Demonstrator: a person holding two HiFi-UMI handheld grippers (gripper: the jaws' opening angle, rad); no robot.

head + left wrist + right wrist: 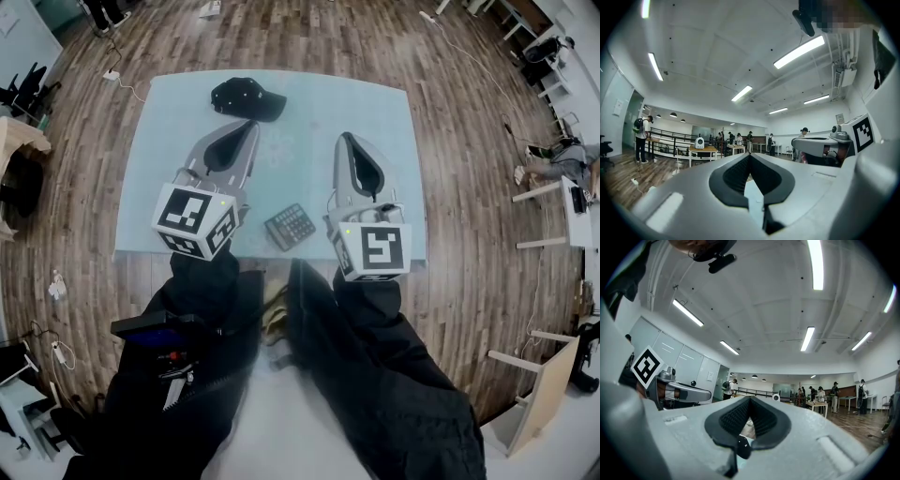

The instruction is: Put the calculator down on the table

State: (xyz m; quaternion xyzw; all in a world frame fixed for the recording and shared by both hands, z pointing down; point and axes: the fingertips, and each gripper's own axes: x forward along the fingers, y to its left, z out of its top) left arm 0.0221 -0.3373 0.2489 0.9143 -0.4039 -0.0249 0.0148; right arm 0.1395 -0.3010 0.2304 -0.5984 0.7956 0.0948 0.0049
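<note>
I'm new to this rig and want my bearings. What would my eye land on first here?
The left gripper and the right gripper, both shut and empty, hang side by side over a pale blue table. Between them, close to the table's near edge, lies a dark calculator. A black cap sits near the far edge.

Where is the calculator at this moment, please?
In the head view the calculator lies on the light blue table, near its front edge, between the left gripper and the right gripper.
</note>
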